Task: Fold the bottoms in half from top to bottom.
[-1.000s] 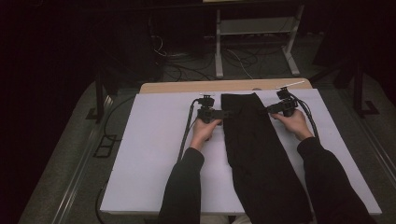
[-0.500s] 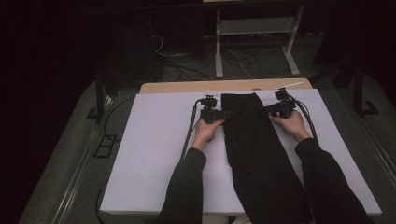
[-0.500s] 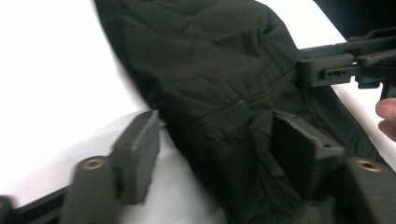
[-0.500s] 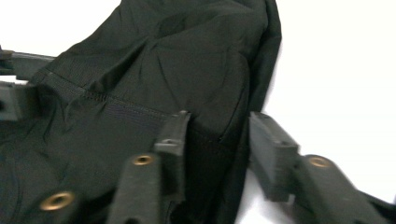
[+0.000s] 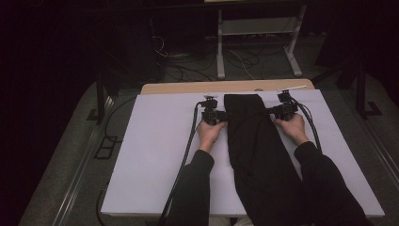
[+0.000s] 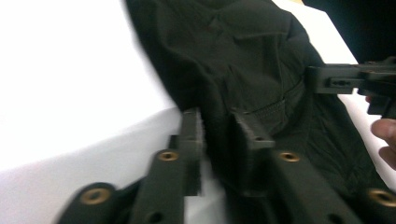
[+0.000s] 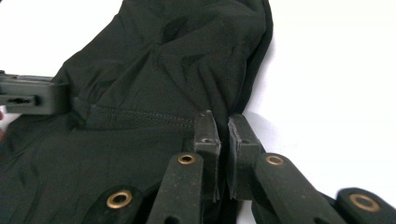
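A long black garment (image 5: 256, 141) lies folded lengthwise on the white table (image 5: 155, 150), running from the far edge toward the person. My left gripper (image 5: 225, 114) is at its left edge near the far end, and my right gripper (image 5: 270, 111) at its right edge. In the left gripper view the jaws (image 6: 217, 121) have just been closing and pinch a fold of the black cloth (image 6: 243, 60). The right gripper's jaws (image 7: 223, 122) have also just been closing and stand almost together on the garment's edge (image 7: 177, 60).
A wooden strip (image 5: 188, 87) borders the table's far side. Behind it on the dark floor stand a metal frame (image 5: 254, 42) and loose cables. A gripper cable (image 5: 186, 150) trails along the left forearm, and another runs beside the right hand.
Both grippers' jaws have closed in on the garment's side edges. Both hands have kept their place, and the garment lies as before.
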The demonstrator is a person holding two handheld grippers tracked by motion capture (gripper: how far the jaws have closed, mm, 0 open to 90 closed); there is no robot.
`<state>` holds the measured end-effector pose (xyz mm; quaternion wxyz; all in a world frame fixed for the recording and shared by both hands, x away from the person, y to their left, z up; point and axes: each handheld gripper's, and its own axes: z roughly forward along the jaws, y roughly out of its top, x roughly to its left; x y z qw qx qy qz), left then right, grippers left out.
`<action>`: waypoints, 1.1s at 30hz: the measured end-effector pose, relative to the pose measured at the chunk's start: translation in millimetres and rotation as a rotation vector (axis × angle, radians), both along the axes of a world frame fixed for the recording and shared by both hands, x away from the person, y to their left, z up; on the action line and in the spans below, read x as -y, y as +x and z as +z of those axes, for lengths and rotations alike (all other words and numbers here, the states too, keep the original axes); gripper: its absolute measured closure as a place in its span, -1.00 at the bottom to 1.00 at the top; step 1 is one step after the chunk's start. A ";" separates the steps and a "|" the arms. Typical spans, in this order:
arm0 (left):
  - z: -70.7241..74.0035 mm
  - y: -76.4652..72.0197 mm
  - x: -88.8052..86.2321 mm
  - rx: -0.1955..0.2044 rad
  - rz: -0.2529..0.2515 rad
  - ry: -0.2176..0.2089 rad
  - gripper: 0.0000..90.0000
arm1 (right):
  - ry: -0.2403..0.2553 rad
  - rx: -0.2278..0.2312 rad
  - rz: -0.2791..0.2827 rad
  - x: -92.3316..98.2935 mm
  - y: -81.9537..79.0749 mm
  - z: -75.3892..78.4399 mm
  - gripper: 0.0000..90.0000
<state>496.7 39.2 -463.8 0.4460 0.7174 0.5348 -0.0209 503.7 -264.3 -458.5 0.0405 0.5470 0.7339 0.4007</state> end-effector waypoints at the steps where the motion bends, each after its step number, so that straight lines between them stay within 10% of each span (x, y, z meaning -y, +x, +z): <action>1: -0.3 0.2 -0.2 -0.001 -0.002 -0.006 0.81 | 0.007 -0.001 0.005 0.4 -0.7 0.1 0.85; 33: 20.3 -34.4 -12.8 0.091 -0.058 -0.166 0.89 | 0.241 0.110 0.028 25.2 -56.5 19.3 0.86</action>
